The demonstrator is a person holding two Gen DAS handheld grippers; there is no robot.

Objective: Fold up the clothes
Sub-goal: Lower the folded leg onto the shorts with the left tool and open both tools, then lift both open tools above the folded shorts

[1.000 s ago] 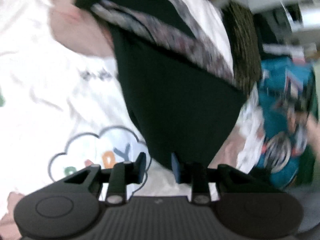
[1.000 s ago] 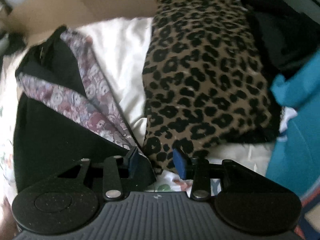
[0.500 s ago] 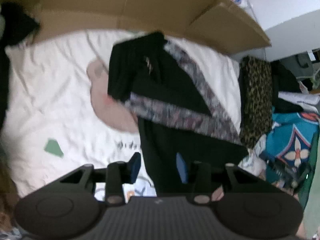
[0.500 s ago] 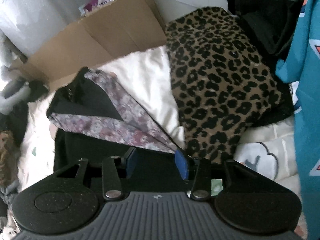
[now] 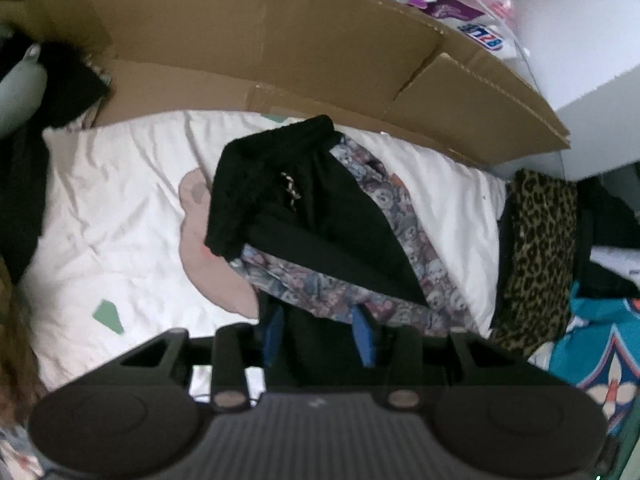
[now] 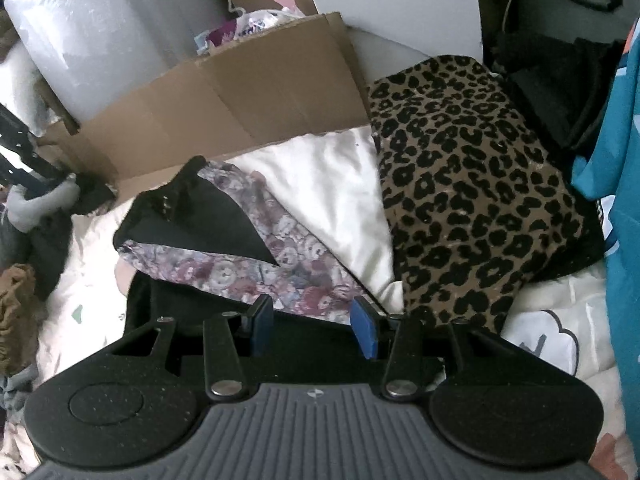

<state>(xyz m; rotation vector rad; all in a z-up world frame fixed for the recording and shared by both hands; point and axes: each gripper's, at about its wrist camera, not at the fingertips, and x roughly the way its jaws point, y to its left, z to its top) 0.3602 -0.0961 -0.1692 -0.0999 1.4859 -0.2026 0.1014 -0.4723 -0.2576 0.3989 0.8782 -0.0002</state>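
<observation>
Both hand-held grippers [image 5: 318, 334] [image 6: 312, 330] spread empty over black garment [image 5: 320, 216]; leopard-print cloth [image 6: 472, 184], cardboard [image 5: 260, 40] alongside.

Right gripper [image 6: 312, 330]: blue-padded jaws parted, nothing between them, above dark cloth.
Black garment [image 6: 208, 216]: lies on the white bedcover [image 6: 332, 188], folded so a floral-print lining [image 6: 256, 268] shows in two bands meeting in a point near the gripper.
Leopard-print cloth [image 6: 472, 184]: lies just right of the garment, overlapping the bedcover's edge.
Cardboard sheet [image 6: 240, 96]: stands behind the bed.
Teal fabric [image 6: 624, 208]: hangs at the right edge.
Grey roll [image 6: 104, 36]: upper left, behind the cardboard.
</observation>
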